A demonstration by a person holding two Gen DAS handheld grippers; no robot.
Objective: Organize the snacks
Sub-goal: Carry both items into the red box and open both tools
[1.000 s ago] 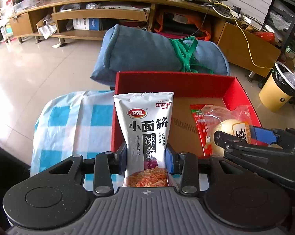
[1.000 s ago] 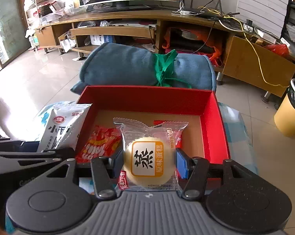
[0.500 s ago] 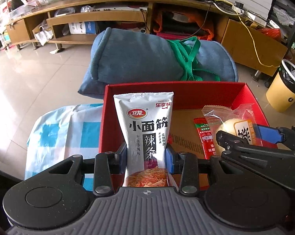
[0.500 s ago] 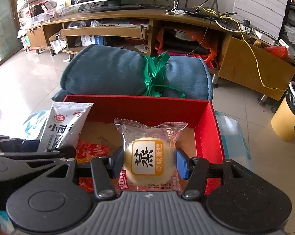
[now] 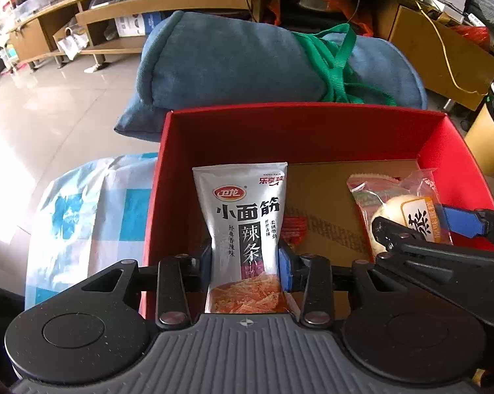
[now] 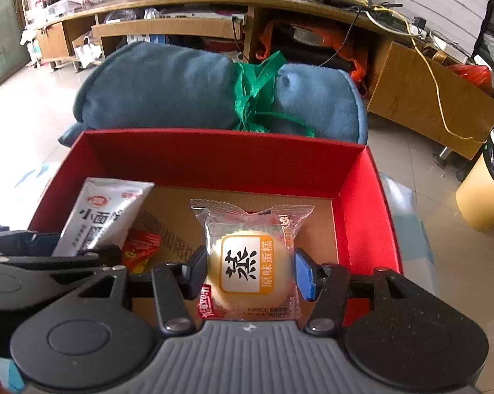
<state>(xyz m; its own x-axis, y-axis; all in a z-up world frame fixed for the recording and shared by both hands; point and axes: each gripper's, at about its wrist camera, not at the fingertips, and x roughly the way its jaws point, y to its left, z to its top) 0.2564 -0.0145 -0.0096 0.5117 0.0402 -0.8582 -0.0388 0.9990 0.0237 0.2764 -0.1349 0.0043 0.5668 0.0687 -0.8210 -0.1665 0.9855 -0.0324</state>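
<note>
Snacks over the red box point(image 6: 220, 161): left gripper point(image 5: 245, 259) clamps a white packet point(image 5: 243, 223), right gripper point(image 6: 247, 272) a wrapped cake point(image 6: 247, 262)

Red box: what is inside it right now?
On the red box floor lies one red packet. The white pouch and wrapped cake, both gripper-held, hide whatever lies beneath them.

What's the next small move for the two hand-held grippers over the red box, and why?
Probably lower a little further, then release. The left hand-held gripper grips the spicy strip pouch and the right hand-held gripper grips the steamed cake packet, both already inside the red box walls but seemingly above its cardboard floor.
</note>
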